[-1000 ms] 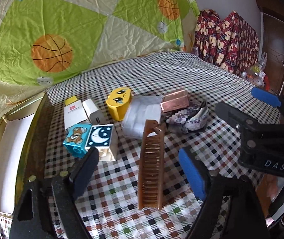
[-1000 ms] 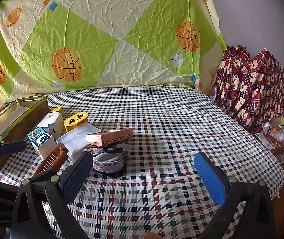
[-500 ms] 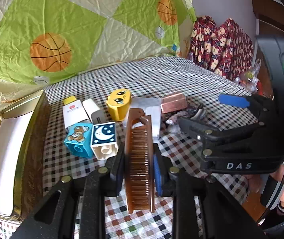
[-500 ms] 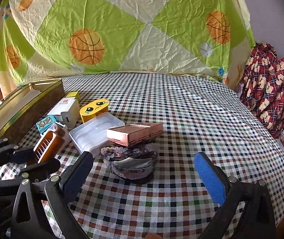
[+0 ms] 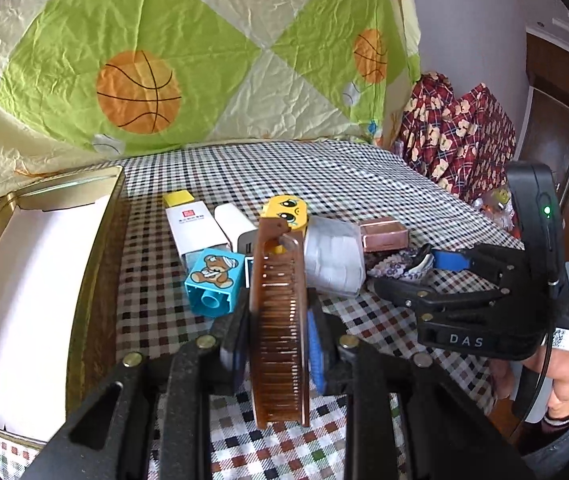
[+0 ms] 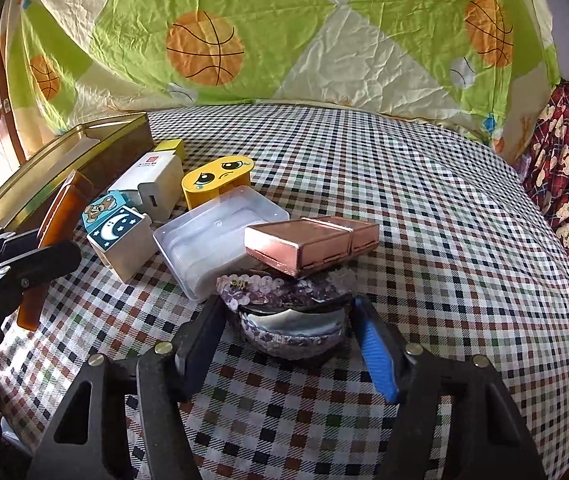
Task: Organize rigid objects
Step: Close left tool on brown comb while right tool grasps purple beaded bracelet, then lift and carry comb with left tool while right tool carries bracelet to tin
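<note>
Left claw (image 5: 274,344) clamping the long brown translucent plastic comb (image 5: 279,320) above the checked counter (image 6: 424,208); right claw (image 6: 288,336) closing around (pads not yet pressing) the purple sequinned round case (image 6: 288,300).

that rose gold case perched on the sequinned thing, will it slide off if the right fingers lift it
Likely yes: the rose gold case rests loose and overhanging on the sequinned item. Its smooth metallic faces look slippery. The right gripper is closing around the item below only, so nothing steadies the case.
</note>
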### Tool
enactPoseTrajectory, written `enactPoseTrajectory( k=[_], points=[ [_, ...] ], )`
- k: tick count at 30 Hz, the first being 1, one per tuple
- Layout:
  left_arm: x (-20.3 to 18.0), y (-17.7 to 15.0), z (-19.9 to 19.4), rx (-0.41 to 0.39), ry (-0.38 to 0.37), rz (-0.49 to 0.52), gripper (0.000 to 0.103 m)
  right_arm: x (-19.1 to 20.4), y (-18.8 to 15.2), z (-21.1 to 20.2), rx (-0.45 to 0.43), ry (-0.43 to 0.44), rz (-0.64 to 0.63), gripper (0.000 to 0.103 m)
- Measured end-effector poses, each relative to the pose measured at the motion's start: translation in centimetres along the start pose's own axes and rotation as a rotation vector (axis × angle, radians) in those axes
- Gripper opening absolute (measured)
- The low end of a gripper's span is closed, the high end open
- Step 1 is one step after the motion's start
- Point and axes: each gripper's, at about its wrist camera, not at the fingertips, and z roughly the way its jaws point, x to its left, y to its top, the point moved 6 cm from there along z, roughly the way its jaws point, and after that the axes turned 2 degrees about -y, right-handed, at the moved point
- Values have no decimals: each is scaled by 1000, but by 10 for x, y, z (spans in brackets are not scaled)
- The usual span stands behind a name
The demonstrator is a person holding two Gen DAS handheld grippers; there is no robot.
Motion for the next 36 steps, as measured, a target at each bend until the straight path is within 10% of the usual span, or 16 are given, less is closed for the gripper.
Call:
enactPoseTrajectory(
  k=[36],
  points=[
    [13, 5, -30, -166, 113, 8, 24, 46, 7, -61, -396, -39, -29, 65]
  ],
)
